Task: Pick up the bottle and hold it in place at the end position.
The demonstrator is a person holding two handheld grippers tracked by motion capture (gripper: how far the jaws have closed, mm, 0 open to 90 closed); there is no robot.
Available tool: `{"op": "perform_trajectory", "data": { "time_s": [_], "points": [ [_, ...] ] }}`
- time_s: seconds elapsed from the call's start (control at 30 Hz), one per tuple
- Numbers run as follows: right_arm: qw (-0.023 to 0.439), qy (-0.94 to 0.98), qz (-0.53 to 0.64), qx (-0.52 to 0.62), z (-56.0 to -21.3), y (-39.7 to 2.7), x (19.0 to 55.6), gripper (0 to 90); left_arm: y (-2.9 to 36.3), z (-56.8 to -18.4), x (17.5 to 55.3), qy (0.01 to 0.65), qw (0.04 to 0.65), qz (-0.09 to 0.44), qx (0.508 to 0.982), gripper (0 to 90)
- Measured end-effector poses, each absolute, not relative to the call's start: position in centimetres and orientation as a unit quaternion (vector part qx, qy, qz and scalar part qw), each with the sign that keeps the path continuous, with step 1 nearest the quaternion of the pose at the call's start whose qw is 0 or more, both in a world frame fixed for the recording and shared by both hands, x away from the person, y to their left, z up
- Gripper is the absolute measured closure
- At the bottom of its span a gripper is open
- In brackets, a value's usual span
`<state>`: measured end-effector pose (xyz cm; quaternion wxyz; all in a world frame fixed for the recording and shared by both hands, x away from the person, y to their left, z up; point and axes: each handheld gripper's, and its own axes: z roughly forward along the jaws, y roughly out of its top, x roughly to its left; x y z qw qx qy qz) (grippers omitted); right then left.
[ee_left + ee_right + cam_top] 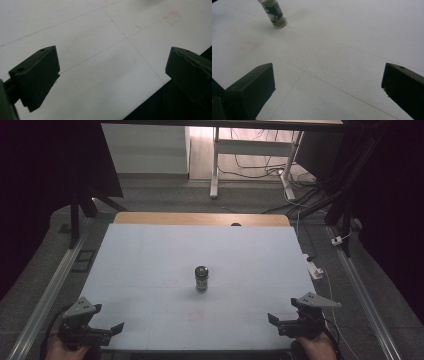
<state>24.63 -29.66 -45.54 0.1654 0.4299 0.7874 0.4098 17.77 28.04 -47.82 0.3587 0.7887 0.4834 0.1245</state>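
Your left gripper sits at the near-left corner of the white table, jaws spread wide, nothing between them. Small jar stands upright mid-table, dark lid on, well apart from both tools. Your right gripper at the near-right edge, jaws likewise wide and empty.

The table top looks like matt white board, smooth from above but finely grained close up, scored with thin lines. A strip of light wood with a soft sheen runs along its 12 o'clock edge. The small jar at centre seems clear glossy glass with a dark lid and printed label. Both grippers' jaws appear matt black plastic. Brushed metal rails flank the table.
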Motion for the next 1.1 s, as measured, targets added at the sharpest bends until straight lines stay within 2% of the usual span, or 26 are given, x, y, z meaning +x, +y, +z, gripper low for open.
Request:
{"op": "perform_trajectory", "data": {
  "time_s": [1.1],
  "points": [
    [0.144, 0.808, 0.42, 0.387, -45.1, -28.6, 25.0, 0.0, 28.3, -47.9, 17.8, 0.493, 0.363, 0.118, 0.782, 1.1]
  ]
}}
